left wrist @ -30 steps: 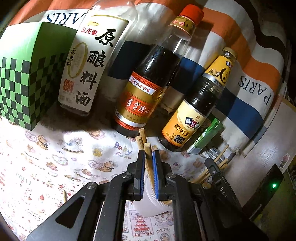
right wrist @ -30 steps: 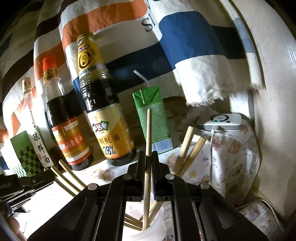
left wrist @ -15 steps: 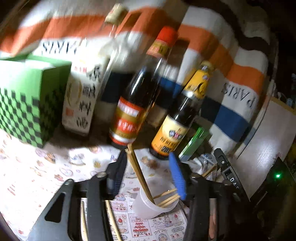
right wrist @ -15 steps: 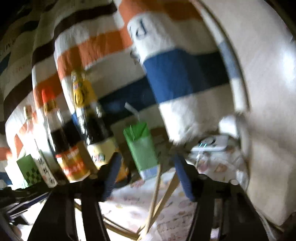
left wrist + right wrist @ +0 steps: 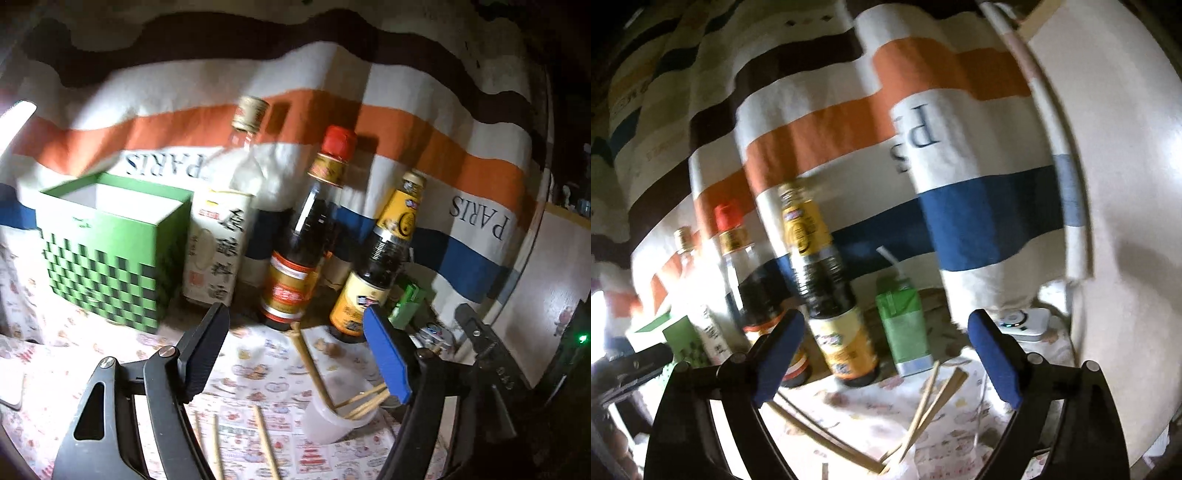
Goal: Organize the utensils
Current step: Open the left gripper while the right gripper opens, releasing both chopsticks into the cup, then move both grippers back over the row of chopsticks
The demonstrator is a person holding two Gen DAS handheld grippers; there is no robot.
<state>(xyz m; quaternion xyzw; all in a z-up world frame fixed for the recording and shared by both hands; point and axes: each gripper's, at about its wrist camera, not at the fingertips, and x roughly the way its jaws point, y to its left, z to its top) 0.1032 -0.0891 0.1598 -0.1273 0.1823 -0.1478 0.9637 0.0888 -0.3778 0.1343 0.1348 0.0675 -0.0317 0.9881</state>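
A translucent plastic cup (image 5: 334, 421) stands on the patterned tablecloth with several wooden chopsticks (image 5: 310, 365) leaning in it. More loose chopsticks (image 5: 266, 443) lie flat to the cup's left. My left gripper (image 5: 293, 310) hovers above and behind the cup, its jaws opening, nothing between the pads. In the right wrist view, the chopsticks (image 5: 925, 398) fan out of the cup (image 5: 901, 469) at the bottom edge. My right gripper (image 5: 884, 317) is above them, jaws opening wide and empty. The right gripper's dark body (image 5: 480, 347) shows at the left view's right side.
A green checkered box (image 5: 110, 258), open on top, stands at the left. Beside it are a white-labelled bottle (image 5: 221, 251), a red-capped dark bottle (image 5: 295, 258) and a yellow-labelled bottle (image 5: 373, 280). A green drink carton (image 5: 905, 328) and a white device (image 5: 1023, 321) sit before the striped cloth (image 5: 461, 177).
Both grippers were shut on chopsticks over the cup. They have opened, let the chopsticks drop into the cup, and risen away from it.
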